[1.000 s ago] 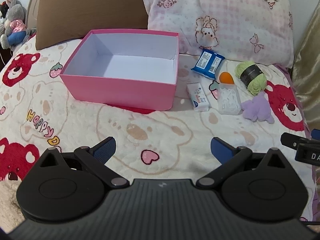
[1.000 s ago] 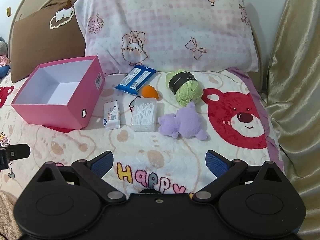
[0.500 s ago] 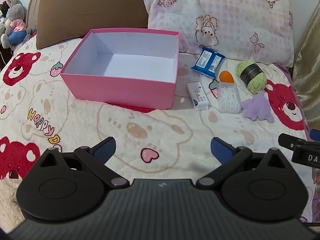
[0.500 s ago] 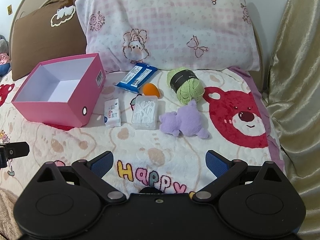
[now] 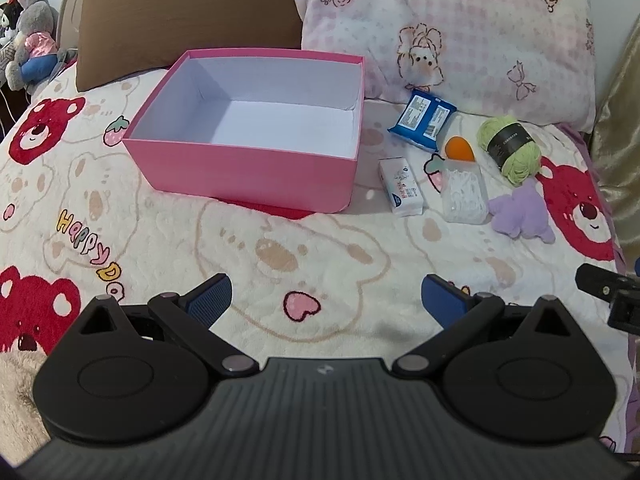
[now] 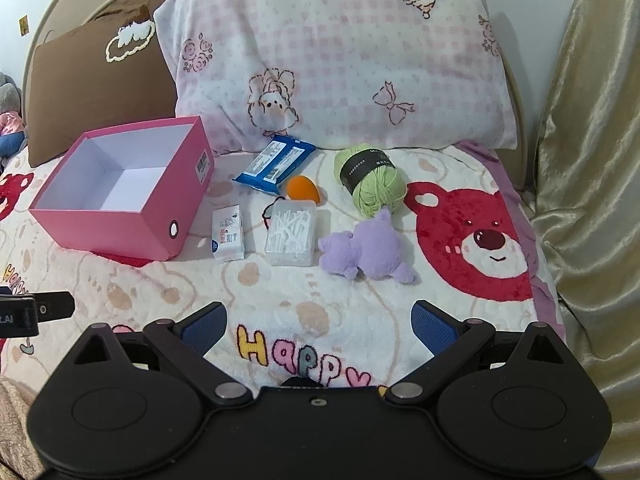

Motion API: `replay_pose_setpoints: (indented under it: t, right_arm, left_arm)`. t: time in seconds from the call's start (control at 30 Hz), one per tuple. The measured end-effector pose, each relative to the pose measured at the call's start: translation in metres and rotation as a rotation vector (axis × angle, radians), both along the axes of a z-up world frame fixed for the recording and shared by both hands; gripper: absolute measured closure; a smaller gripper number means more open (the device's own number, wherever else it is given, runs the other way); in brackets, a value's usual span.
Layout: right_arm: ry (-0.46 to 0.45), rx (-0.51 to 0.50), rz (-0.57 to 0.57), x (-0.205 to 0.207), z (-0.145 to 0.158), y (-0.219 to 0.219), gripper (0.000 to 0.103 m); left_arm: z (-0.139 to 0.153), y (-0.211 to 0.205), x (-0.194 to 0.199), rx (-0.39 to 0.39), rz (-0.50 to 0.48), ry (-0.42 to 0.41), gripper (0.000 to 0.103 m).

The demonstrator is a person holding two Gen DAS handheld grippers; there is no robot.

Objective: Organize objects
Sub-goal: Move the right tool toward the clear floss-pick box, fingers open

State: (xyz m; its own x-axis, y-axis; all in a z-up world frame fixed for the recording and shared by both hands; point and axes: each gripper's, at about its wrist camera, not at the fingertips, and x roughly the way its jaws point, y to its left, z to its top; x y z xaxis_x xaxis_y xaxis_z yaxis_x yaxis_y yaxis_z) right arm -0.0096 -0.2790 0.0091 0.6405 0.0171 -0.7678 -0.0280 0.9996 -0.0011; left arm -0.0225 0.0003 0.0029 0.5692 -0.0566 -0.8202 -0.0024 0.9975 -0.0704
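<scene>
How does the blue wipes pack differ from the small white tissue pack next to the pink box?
The blue wipes pack is blue, larger and lies farther back by the pink pillow; the white tissue pack is white, smaller and nearer the pink box. Both lie flat on the blanket, outside the box.

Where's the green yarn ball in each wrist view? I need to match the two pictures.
Left wrist: the green yarn ball sits right of centre, upper half, beyond the purple plush toy.
Right wrist: it lies just above centre, again behind the plush.
Shared landmark: the pink box, left of all the loose items.
</scene>
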Motion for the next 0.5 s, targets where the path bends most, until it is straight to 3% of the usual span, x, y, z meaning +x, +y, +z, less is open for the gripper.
replay_pose_setpoints:
  t: [0.3, 0.5]
  right_arm:
    - [-0.012, -0.037, 0.009, 0.02, 0.005, -0.007, 0.003]
    - [-0.013, 0.011, 0.089, 0.037, 0.004, -0.022, 0.003]
  left_arm:
    - [0.015, -0.019, 0.021, 0.039, -0.044, 0.003, 0.001]
    - [0.03, -0.043, 0.042, 0.039, -0.115, -0.024, 0.001]
